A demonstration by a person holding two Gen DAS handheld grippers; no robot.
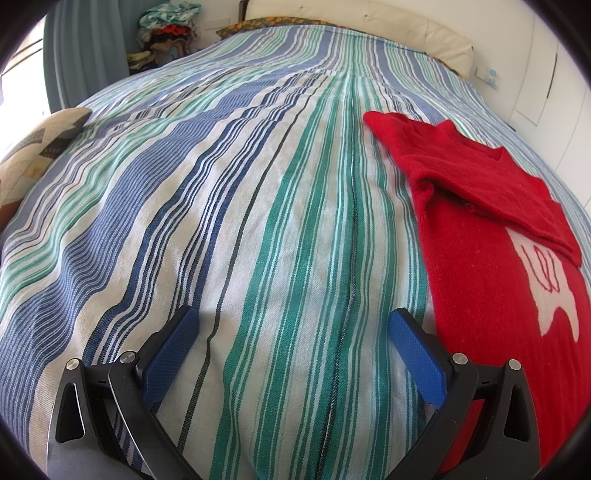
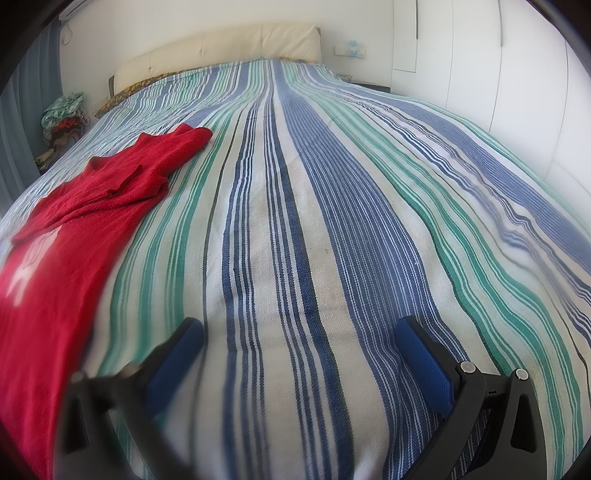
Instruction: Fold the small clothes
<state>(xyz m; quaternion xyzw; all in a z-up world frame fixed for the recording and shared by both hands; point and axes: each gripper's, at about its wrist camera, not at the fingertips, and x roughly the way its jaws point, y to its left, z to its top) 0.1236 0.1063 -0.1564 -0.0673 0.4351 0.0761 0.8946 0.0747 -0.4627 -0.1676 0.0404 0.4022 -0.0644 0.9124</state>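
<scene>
Left wrist view. The left gripper (image 1: 291,325) occupies the bottom of the frame, its two blue-padded fingers (image 1: 168,354) spread wide apart with nothing between them but the striped bedspread (image 1: 236,206). The red sweater (image 1: 476,236) lies flat on the bed at the right of the frame, just beside the gripper's right-hand finger. One sleeve (image 1: 517,195) is folded across the chest, partly covering a white motif (image 1: 554,291) outlined in red stitching; the other sleeve (image 1: 395,127) extends toward the upper centre. A patterned cushion (image 1: 40,147) sits at the left edge, a heap of mixed clothes (image 1: 166,33) at the upper left, and a cream padded headboard (image 1: 369,29) along the top.

Right wrist view. The right gripper (image 2: 299,332) appears at the bottom of the frame, fingers (image 2: 424,362) likewise fully parted and holding nothing, above bare bedspread (image 2: 314,184). The left-hand finger is blurred. The red sweater (image 2: 77,236) lies at the left of the frame, near that blurred finger, with one sleeve (image 2: 177,147) reaching toward the upper centre and the white motif (image 2: 22,277) at the left edge. The headboard (image 2: 221,48) spans the top; white wardrobe doors (image 2: 498,74) fill the upper right.
</scene>
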